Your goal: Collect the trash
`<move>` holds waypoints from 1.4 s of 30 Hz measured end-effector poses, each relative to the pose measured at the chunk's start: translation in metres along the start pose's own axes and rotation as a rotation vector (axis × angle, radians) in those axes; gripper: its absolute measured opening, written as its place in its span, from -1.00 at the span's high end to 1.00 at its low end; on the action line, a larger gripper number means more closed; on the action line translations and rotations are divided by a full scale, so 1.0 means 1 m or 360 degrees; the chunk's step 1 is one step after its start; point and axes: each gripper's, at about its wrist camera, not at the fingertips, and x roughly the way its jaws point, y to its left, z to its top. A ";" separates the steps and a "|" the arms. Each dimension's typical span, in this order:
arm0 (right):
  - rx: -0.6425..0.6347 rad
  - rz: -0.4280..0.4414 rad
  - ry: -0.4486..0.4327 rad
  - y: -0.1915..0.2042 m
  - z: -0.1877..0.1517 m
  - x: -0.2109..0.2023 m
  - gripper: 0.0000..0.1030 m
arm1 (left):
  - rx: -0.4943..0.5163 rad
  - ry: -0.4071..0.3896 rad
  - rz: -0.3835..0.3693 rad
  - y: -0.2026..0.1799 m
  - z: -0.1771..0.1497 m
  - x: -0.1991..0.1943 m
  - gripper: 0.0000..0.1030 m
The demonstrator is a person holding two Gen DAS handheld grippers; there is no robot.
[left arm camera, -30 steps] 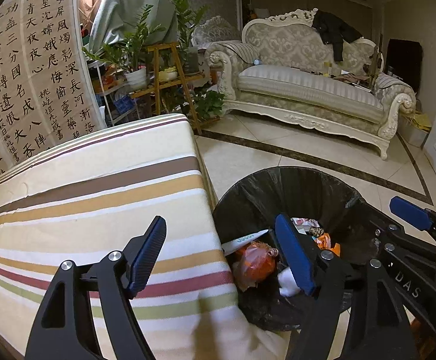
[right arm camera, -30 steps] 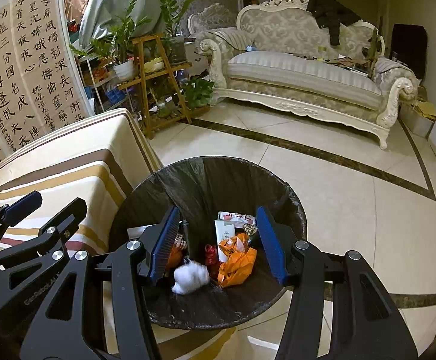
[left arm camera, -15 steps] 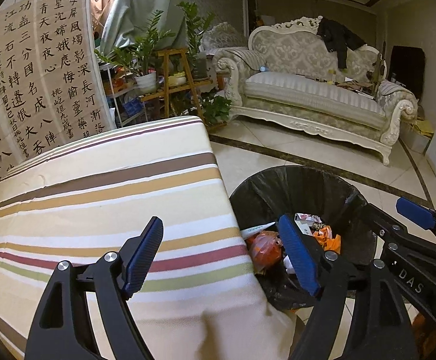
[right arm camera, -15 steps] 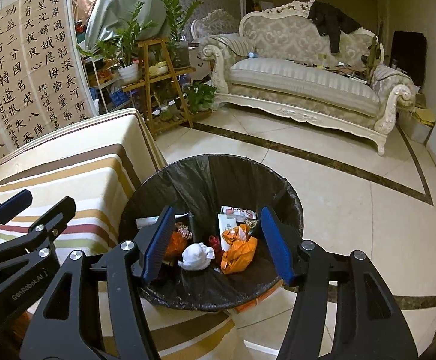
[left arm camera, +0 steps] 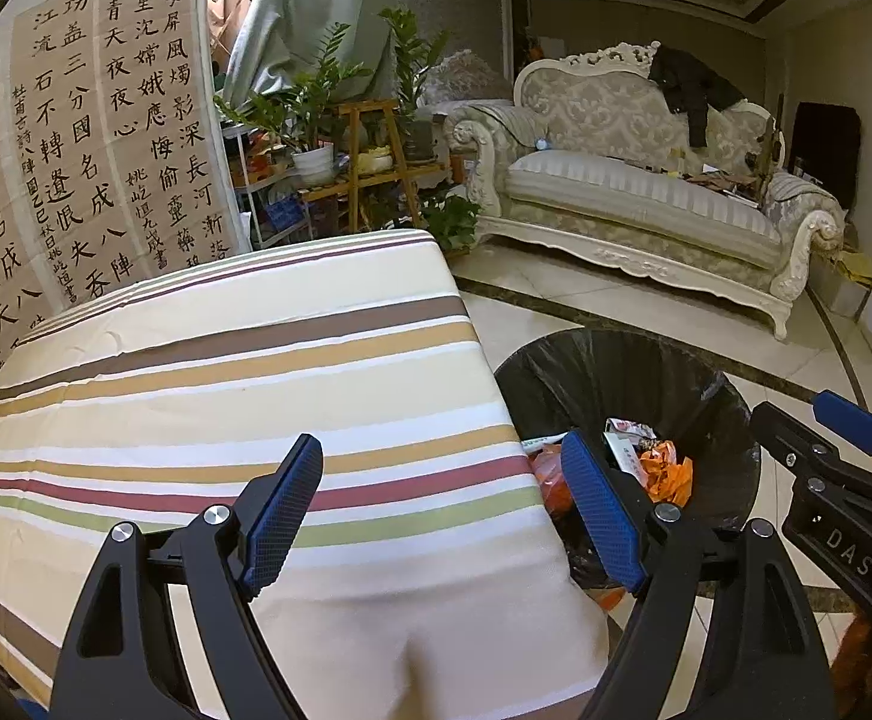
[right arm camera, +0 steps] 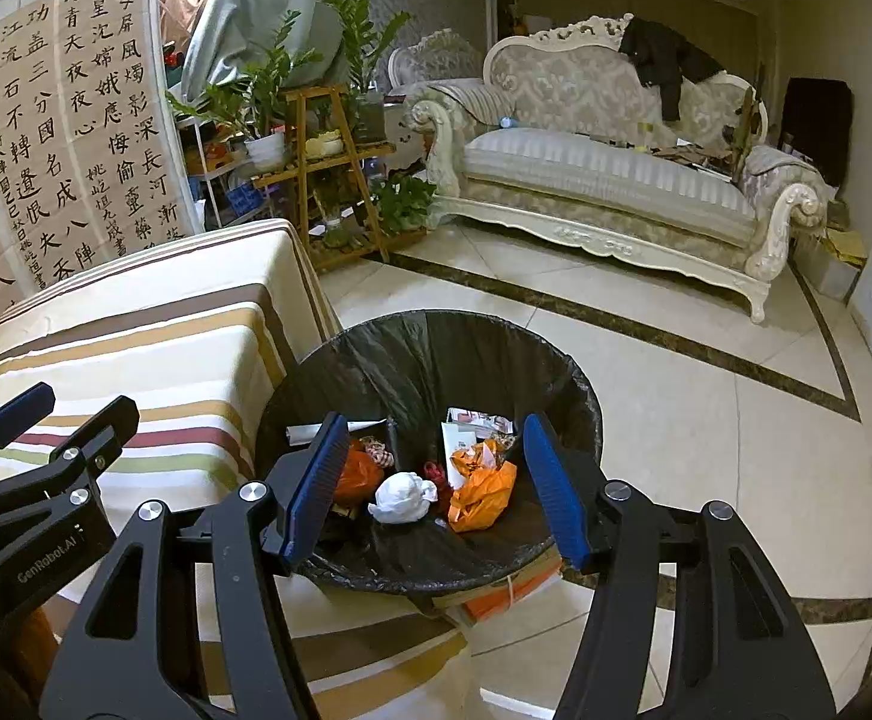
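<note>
left gripper [left arm camera: 442, 513]: jaws spread wide, nothing between them; hangs over the near right edge of the desk.
right gripper [right arm camera: 436, 483]: jaws spread wide, nothing held; hangs above the bin mouth. Also shows at the right edge of the left wrist view [left arm camera: 844, 468].
trash bin [right arm camera: 340, 360]: round, black liner, on the floor just right of the desk, rim close against the hanging cloth.
trash: all inside the bin. White crumpled wad [right arm camera: 403, 498] near centre, orange bag [right arm camera: 481, 489] just right of it, second orange wrapper [right arm camera: 355, 474] on the left beside the left jaw pad, printed paper packets [right arm camera: 472, 426] towards the far wall.
under the bin: orange flat thing [right arm camera: 508, 591] sticks out at the near right; cannot tell what it is.
desk [left arm camera: 226, 372]: covered by a cream cloth with brown, gold, red and green stripes.
floor [right arm camera: 706, 408]: light tiles with a dark border strip.
sofa [right arm camera: 604, 180]: far right, ornate white frame, dark garment [right arm camera: 664, 66] over the back.
plant stand [right arm camera: 334, 162]: far centre, wooden, potted plants.
calligraphy panel [left arm camera: 76, 150]: far left.
</note>
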 end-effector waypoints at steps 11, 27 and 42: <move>-0.0003 -0.0001 -0.0012 0.001 0.001 -0.003 -0.15 | -0.0004 -0.0021 0.0000 0.001 0.002 -0.005 -0.54; -0.0006 0.0000 -0.0012 0.002 0.001 -0.003 -0.15 | -0.0005 -0.0018 -0.0001 0.002 0.001 -0.005 -0.54; -0.0007 -0.0001 -0.0013 0.004 0.002 -0.005 -0.15 | -0.0009 -0.0018 -0.0003 0.003 0.001 -0.006 -0.54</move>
